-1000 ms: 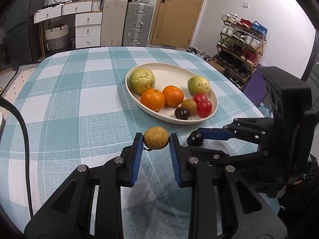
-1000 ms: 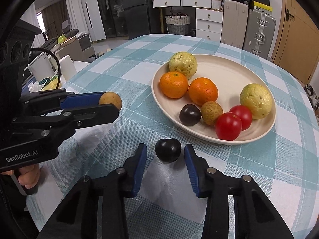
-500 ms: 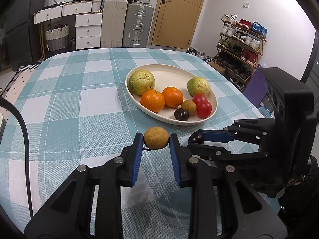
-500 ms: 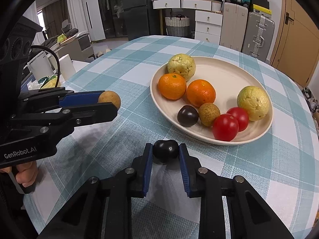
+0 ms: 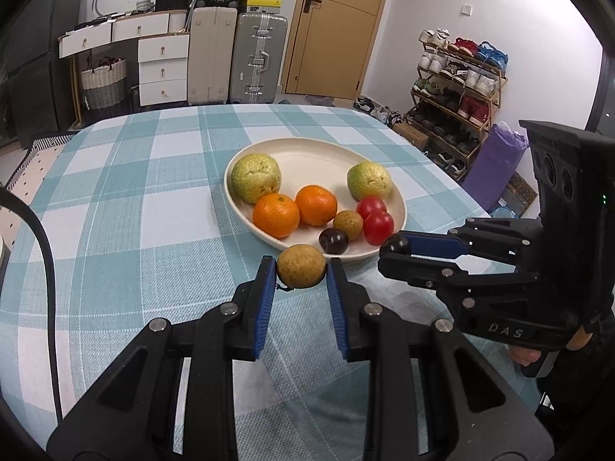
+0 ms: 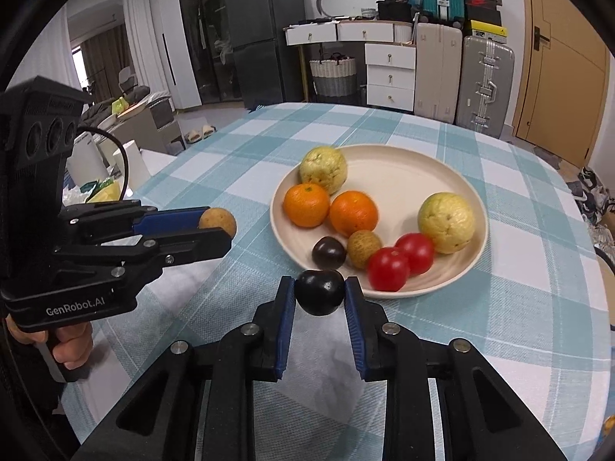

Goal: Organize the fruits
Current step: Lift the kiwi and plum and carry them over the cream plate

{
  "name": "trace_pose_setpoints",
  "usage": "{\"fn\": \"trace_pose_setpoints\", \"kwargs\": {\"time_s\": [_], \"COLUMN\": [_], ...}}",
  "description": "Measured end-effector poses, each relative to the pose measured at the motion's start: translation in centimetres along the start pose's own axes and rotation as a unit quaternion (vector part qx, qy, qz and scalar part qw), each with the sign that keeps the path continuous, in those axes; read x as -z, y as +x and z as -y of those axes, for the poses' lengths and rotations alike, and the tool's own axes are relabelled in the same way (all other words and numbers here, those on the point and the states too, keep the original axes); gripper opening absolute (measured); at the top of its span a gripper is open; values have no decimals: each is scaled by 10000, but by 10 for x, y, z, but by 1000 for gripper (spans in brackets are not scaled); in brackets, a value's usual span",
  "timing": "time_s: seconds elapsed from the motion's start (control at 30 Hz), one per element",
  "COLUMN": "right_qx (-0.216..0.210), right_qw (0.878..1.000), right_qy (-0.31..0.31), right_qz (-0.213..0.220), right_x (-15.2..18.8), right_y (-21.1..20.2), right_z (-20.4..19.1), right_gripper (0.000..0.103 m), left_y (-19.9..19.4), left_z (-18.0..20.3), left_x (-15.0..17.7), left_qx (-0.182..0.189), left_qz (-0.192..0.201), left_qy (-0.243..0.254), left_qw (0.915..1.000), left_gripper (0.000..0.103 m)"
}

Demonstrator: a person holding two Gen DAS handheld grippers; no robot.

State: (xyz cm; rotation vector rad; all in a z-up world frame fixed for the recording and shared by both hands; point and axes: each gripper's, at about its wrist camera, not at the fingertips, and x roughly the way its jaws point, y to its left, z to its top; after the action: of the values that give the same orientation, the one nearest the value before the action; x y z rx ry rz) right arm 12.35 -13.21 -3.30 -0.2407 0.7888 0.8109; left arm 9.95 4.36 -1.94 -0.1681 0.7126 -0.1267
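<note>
Cream plate [image 5: 398, 196] of mixed fruit [image 5: 276, 215]

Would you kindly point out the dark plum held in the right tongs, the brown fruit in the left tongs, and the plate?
dark plum [image 6: 319, 292], right wrist view, centre of its glossy front.
brown fruit [image 5: 301, 266], left wrist view, middle of its rough skin.
plate [image 6: 407, 176], right wrist view, bare inner surface.

Cream oval ceramic plate [image 6: 453, 176] has two bumpy yellow-green guavas [image 6: 323, 169], two glossy oranges [image 6: 306, 205], two shiny red tomatoes [image 6: 388, 269], a dark purple plum [image 6: 328, 252] and a small tan speckled fruit [image 6: 363, 249] in it. Just off the plate's near rim, a round brownish-tan fruit [image 5: 301, 266] and a glossy black plum [image 6: 319, 292] sit pinched up off the cloth.
</note>
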Motion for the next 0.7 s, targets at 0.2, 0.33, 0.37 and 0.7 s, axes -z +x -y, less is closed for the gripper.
{"fn": "trace_pose_setpoints", "kwargs": {"time_s": [0.2, 0.33, 0.37, 0.7], "right_qx": [112, 175, 191, 215], "right_qw": [9998, 9996, 9995, 9991], "right_qy": [85, 140, 147, 293], "right_qz": [145, 185, 193, 240], "right_x": [-11, -17, -18, -34], "right_y": [-7, -7, -6, 2], "right_z": [13, 22, 23, 42], "right_gripper": [27, 27, 27, 27], "left_y": [5, 10, 12, 39], "left_z": [7, 13, 14, 20], "left_x": [-15, -29, -33, -60], "left_qx": [20, 32, 37, 71], "left_qz": [96, 166, 172, 137], "left_qy": [61, 158, 187, 328], "left_qw": [9999, 9997, 9997, 9993], "left_gripper": [24, 24, 24, 24]}}
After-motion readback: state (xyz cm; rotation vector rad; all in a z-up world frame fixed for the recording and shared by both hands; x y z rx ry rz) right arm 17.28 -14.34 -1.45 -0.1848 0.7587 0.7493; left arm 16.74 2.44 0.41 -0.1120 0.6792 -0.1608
